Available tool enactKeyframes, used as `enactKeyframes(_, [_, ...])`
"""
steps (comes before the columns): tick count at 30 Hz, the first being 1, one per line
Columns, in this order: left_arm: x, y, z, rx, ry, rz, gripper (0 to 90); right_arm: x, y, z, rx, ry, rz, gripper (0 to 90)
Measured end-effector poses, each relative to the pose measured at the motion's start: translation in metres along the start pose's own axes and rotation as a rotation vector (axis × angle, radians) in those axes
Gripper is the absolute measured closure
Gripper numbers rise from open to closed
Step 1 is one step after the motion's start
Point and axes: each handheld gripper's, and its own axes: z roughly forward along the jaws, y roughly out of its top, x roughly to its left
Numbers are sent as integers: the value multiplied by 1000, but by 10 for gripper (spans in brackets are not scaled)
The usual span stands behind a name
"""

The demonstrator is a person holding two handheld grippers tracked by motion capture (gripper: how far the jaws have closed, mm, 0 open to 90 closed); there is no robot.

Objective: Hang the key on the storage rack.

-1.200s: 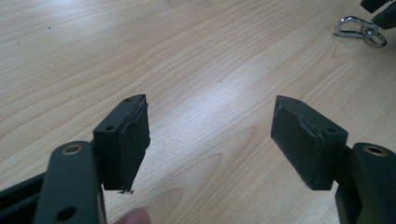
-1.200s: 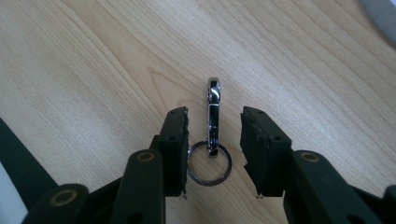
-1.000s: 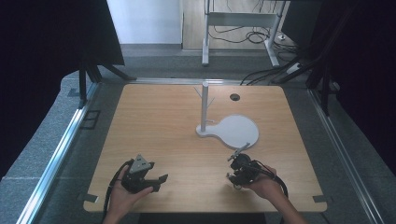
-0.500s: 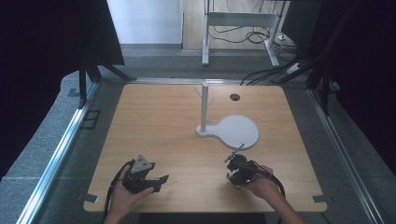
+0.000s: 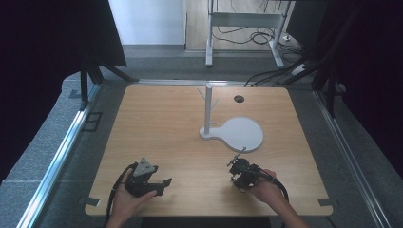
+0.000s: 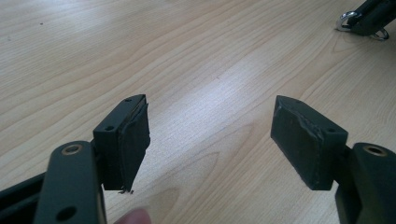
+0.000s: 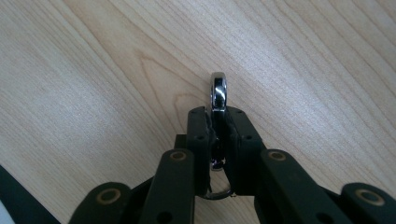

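Where the right tongs (image 7: 217, 122) meet, a shiny metal ring (image 7: 217, 93) stands edge-on between the pads, gripped after the jaws have just been closing; its top loop sticks out beyond them. It sits at lower right of centre in the high view, just above the tabletop (image 5: 157, 123). Lower left, the left tongs (image 6: 210, 140) stand wide open with nothing between them. Above the right tongs (image 5: 236, 164), a white stand (image 5: 237, 133) with an upright post occupies mid-frame.

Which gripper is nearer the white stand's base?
Right. The right gripper, shut on a metal ring, sits just in front of the white stand's base; the left gripper is open, far off toward the table's front-left.
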Motion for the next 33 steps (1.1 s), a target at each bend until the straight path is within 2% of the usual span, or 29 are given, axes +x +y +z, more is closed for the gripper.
enactKeyframes(11, [0,0,0,1,0,-1,286,1,-1,0,-1,3,1,842])
enactKeyframes(19, [0,-1,2,8,-1,1,286,-4,-5,-1,-27,9,20,848])
enactKeyframes(20, [1,-1,2,9,1,2,286,-6,-7,-2,-44,7,35,848])
enactKeyframes(25, [1,-1,1,6,1,1,286,-8,-9,-7,-72,2,43,848])
enactKeyframes(33, [0,0,1,8,0,2,286,-13,-15,-26,-147,-23,61,848])
